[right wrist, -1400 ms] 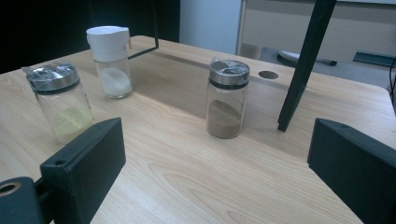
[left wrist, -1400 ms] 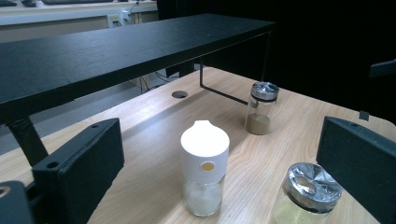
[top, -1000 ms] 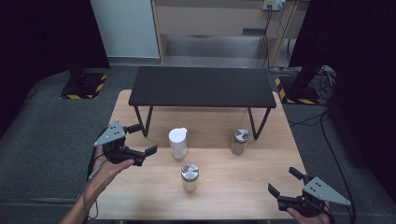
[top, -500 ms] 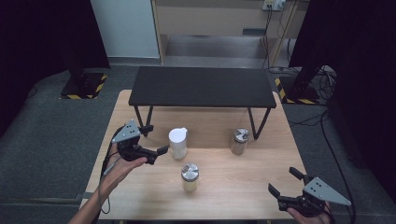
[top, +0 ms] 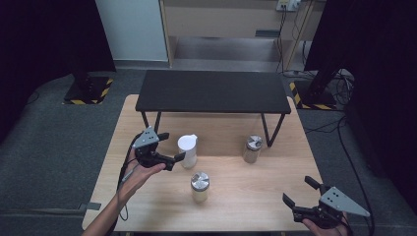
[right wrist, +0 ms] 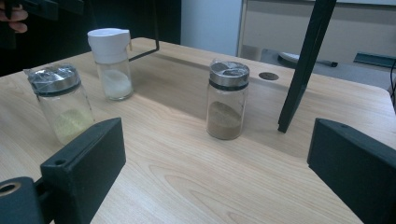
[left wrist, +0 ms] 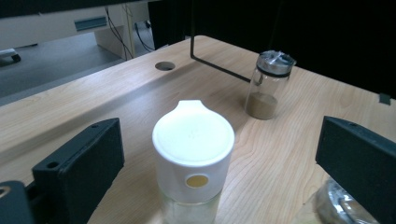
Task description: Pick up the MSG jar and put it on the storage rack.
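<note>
A white-capped shaker [top: 187,151] stands mid-table, upright, with pale contents. My left gripper [top: 172,146] is open just left of it. In the left gripper view the shaker [left wrist: 194,154] stands between the two black jaws, with a gap on each side. A metal-lidded jar of yellow powder [top: 199,187] stands in front of it. A metal-lidded jar of brown powder [top: 253,149] stands to the right, by the black stand's leg. My right gripper [top: 299,191] is open and holds nothing near the front right corner. It faces the brown jar [right wrist: 227,99] from a distance.
A low black stand [top: 214,91] spans the back half of the wooden table [top: 255,201], its thin legs [top: 272,129] coming down near the jars. A round cable hole [left wrist: 164,66] sits in the tabletop beyond the shaker. Grey floor surrounds the table.
My left gripper has moved right across the table until its open jaws flank the white-capped shaker. The right gripper and the jars have stayed put.
</note>
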The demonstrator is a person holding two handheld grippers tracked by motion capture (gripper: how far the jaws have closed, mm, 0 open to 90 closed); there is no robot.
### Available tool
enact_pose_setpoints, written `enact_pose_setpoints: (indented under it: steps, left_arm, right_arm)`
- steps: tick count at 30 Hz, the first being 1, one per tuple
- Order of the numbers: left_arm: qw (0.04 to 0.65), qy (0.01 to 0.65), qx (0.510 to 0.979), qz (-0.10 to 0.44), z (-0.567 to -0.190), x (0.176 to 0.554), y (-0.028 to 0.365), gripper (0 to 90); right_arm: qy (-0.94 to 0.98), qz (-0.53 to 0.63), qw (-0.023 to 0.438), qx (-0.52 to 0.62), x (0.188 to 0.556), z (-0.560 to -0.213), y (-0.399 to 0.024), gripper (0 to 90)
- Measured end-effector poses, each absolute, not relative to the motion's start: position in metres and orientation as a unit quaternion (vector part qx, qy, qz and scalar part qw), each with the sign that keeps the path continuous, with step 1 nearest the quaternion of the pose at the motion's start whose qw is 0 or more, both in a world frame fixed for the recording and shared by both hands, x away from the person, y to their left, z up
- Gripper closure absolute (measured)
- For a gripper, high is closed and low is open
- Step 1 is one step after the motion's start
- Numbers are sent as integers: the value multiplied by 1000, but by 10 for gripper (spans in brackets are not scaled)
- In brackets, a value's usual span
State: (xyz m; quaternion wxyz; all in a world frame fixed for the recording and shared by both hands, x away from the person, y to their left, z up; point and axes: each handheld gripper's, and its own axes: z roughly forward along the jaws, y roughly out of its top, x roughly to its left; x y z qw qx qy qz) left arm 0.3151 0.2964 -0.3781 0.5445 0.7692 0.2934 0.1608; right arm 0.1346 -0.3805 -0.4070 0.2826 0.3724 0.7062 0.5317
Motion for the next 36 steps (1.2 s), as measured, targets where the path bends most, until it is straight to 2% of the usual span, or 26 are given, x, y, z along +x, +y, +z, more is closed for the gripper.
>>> enact_pose_setpoints:
  steps: [36]
  left_arm:
    - [524, 307, 778, 158, -410, 348, 270, 30]
  right_arm:
    - [705, 533, 282, 373, 135, -408, -381, 49]
